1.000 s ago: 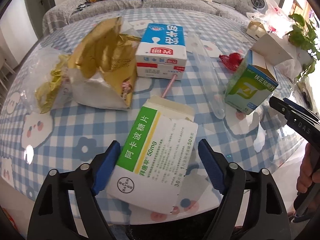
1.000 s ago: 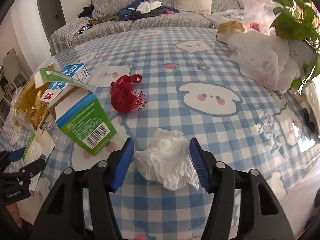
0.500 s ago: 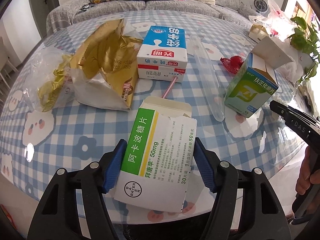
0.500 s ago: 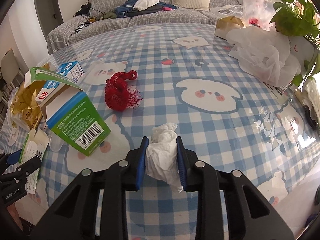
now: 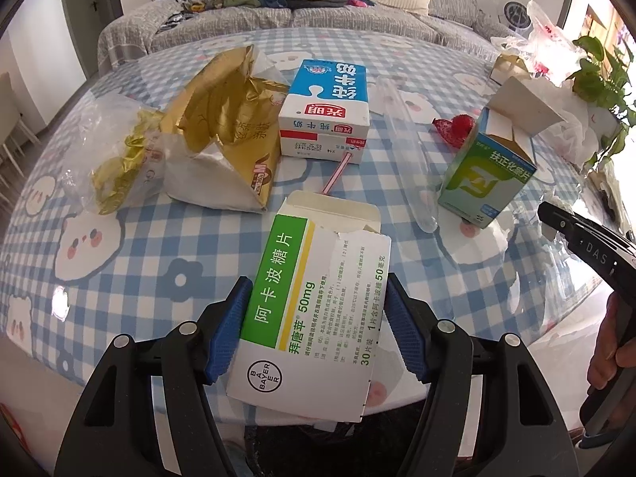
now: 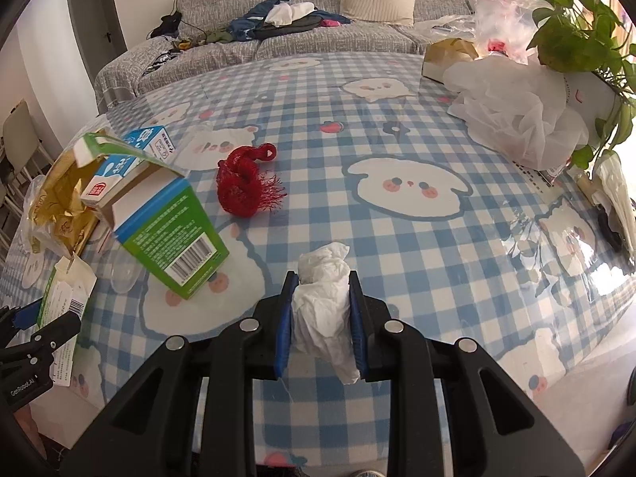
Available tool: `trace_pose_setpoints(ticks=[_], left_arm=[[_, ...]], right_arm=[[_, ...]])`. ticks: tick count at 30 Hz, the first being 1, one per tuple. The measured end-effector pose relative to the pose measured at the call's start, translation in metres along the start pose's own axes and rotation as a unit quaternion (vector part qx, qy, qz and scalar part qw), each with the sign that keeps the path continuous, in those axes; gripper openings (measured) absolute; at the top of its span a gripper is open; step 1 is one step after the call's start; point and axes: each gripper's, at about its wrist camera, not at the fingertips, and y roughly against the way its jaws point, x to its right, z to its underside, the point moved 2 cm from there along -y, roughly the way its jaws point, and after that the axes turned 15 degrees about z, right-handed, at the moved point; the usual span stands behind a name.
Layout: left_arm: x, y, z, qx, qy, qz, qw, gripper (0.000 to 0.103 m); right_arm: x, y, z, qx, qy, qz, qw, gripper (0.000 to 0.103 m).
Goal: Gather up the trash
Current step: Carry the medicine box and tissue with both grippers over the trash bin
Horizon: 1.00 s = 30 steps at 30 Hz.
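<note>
On the blue checked table (image 5: 131, 262), a white and green medicine box (image 5: 318, 262) lies flat at the near edge. My left gripper (image 5: 316, 318) is shut on it, blue pads against its two long sides. A crumpled white tissue (image 6: 322, 278) sits squeezed between the pads of my right gripper (image 6: 321, 310), whose jaws are closing on it. The right gripper's body (image 5: 588, 250) and a hand show at the right edge of the left wrist view. The left gripper (image 6: 35, 330) shows at the lower left of the right wrist view.
Other litter on the table: a gold snack bag (image 5: 222, 131), a blue milk carton (image 5: 326, 107), an open green and blue box (image 5: 489, 175), a clear plastic tube (image 5: 409, 151), a red net (image 6: 246, 183). A white plastic bag (image 6: 516, 119) and plant (image 6: 572, 31) stand far right.
The right jaws have closed from wide apart onto the tissue, squeezing it narrow. The left jaws have closed in against the medicine box's sides.
</note>
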Motion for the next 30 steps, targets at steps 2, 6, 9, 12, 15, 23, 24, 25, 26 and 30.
trace_pose_setpoints(ticks=[2, 6, 9, 12, 15, 23, 24, 25, 26, 30], left_arm=[[0.001, 0.004, 0.003, 0.002, 0.000, 0.001, 1.0000, 0.065], [0.005, 0.010, 0.010, 0.006, 0.001, 0.004, 1.0000, 0.065], [0.009, 0.016, 0.015, 0.009, 0.001, 0.007, 0.9999, 0.065], [0.013, 0.021, 0.021, 0.010, 0.000, 0.010, 0.9999, 0.065], [0.017, 0.027, 0.026, 0.013, 0.000, 0.011, 0.9998, 0.065], [0.026, 0.043, 0.044, 0.021, 0.003, 0.019, 0.9996, 0.065], [0.027, 0.045, 0.048, 0.022, 0.004, 0.020, 0.9995, 0.065], [0.028, 0.046, 0.050, 0.023, 0.004, 0.020, 0.9995, 0.065], [0.029, 0.048, 0.053, 0.024, 0.004, 0.020, 0.9995, 0.065], [0.033, 0.055, 0.064, 0.028, 0.004, 0.021, 0.9994, 0.065]], right_arm=[[0.001, 0.004, 0.002, 0.001, -0.001, 0.001, 1.000, 0.023], [0.003, 0.012, 0.009, 0.004, -0.003, 0.000, 1.000, 0.023], [0.004, 0.019, 0.015, 0.006, -0.003, -0.001, 1.000, 0.023], [0.005, 0.027, 0.020, 0.008, -0.004, -0.002, 1.000, 0.023], [0.007, 0.033, 0.026, 0.011, -0.006, -0.002, 1.000, 0.023], [0.012, 0.051, 0.048, 0.016, -0.008, -0.005, 1.000, 0.023], [0.013, 0.052, 0.050, 0.016, -0.008, -0.006, 1.000, 0.023], [0.013, 0.055, 0.053, 0.017, -0.009, -0.007, 1.000, 0.023], [0.014, 0.057, 0.054, 0.018, -0.009, -0.007, 1.000, 0.023], [0.016, 0.069, 0.065, 0.024, -0.012, -0.012, 1.000, 0.023]])
